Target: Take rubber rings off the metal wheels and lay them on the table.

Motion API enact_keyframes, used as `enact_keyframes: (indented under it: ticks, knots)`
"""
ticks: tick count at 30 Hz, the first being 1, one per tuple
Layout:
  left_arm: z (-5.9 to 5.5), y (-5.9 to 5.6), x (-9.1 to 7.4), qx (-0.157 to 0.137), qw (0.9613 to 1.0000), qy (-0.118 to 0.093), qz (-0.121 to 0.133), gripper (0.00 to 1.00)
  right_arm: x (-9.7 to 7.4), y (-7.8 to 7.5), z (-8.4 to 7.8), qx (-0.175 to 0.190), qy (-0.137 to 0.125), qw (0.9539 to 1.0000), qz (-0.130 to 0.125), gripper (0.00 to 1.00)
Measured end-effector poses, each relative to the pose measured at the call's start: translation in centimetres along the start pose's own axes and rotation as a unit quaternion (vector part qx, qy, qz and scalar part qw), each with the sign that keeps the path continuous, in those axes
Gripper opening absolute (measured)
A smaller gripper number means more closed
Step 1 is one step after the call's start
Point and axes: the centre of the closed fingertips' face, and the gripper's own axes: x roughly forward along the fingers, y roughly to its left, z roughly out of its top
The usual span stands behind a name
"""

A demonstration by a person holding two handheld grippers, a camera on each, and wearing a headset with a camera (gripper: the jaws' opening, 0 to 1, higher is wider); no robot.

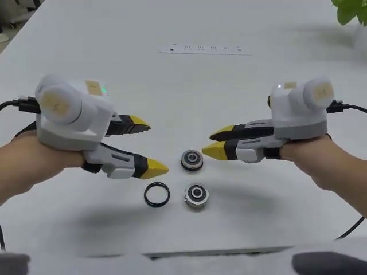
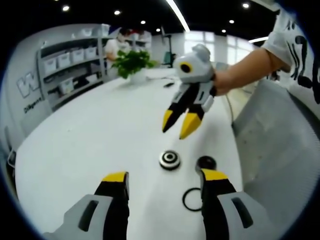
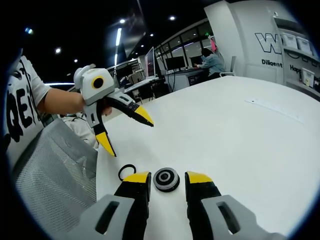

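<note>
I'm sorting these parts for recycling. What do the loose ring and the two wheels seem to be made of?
The ring is thin and matt black, so it is likely rubber. The near wheel has a bright silver rim with glints and looks like bare metal. The far wheel has a silver hub and a dark outer band, so it is probably metal wearing a rubber ring.

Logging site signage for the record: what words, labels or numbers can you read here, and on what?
"W": large letter on the wall, the rest cut off.
"Diligent": smaller line under it on the same wall.
"Happ": next to that, cut off at the edge.
"QE": apparently, big black print on the shirt, only partly seen.
Strip on the table: printed marks too small to read.
</note>
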Motion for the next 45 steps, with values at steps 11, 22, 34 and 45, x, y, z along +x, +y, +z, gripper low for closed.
enact_keyframes:
  ticks: [11, 22, 34, 45]
  knots:
    - [-0.3, 0.1, 1.4, -0.009, 0.9999, 0.005, -0.006, 0.55, 0.3, -0.2, -1.4, 0.005, 0.012, 0.9999, 0.002, 0.24]
    - [-0.7, -0.1, 2.4, -0.013, 0.9997, 0.012, -0.015, 0.51, 0.8, -0.1, -2.6, -0.002, 0.026, 0.9996, 0.008, 0.24]
    - [-0.9, -0.5, 3.6, -0.016, 0.9993, 0.017, -0.028, 0.46, 1.6, 0.2, -3.6, -0.013, 0.039, 0.9989, 0.021, 0.22]
    - [-0.8, -0.8, 4.8, -0.020, 0.9990, 0.015, -0.037, 0.42, 2.1, -0.2, -4.1, -0.015, 0.040, 0.9988, 0.024, 0.21]
